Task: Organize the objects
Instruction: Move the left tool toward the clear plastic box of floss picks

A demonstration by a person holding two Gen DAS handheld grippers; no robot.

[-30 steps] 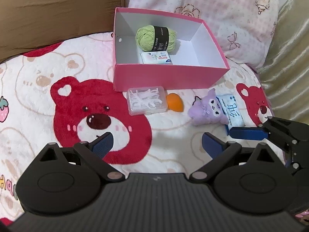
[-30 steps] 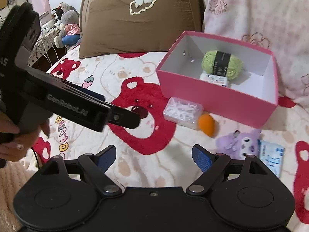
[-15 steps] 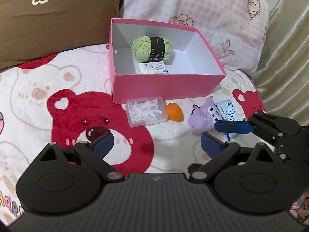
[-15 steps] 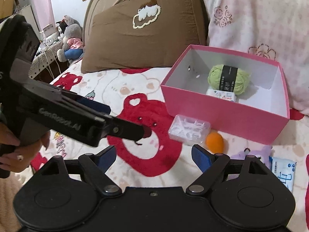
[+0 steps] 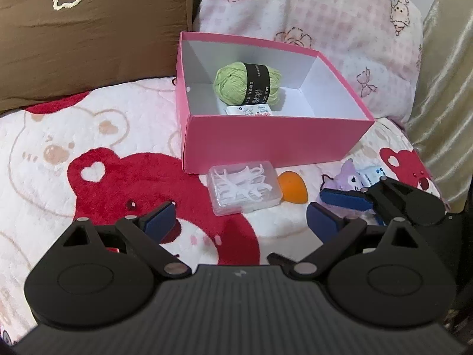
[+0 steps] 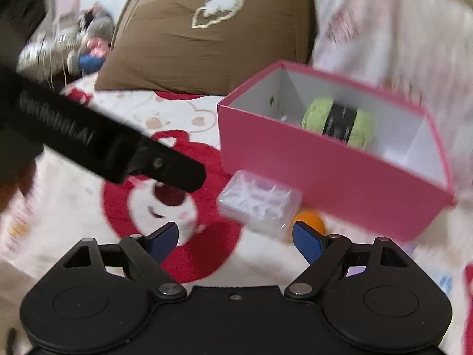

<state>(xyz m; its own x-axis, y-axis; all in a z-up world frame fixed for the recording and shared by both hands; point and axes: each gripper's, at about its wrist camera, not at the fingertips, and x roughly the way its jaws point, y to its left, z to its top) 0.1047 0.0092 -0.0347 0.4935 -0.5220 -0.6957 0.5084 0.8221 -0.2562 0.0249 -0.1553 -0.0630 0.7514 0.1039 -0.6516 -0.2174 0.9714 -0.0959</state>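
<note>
A pink box [image 5: 266, 145] [image 6: 325, 171] on the bed holds green yarn [image 5: 246, 84] [image 6: 337, 121] and a small white packet [image 5: 248, 109]. In front of it lie a clear case of floss picks [image 5: 244, 188] [image 6: 258, 201], an orange egg-shaped thing [image 5: 292, 186] [image 6: 309, 220], a purple plush [image 5: 346, 180] and a blue-white tissue pack [image 5: 371, 176]. My left gripper [image 5: 241, 217] is open and empty, short of the floss case. My right gripper [image 6: 235, 241] is open and empty, close to the floss case and the orange thing; it also shows in the left wrist view [image 5: 348, 198].
A brown pillow [image 5: 88, 29] and a pink patterned pillow [image 5: 310, 23] stand behind the box. A beige curtain [image 5: 443, 103] hangs at the right. The bed cover [image 5: 88, 162] has red bears. Stuffed toys [image 6: 88, 44] lie far left.
Both grippers have moved forward and lower toward the items in front of the box. The right gripper is moving fast, its view blurred. Both stay open.
</note>
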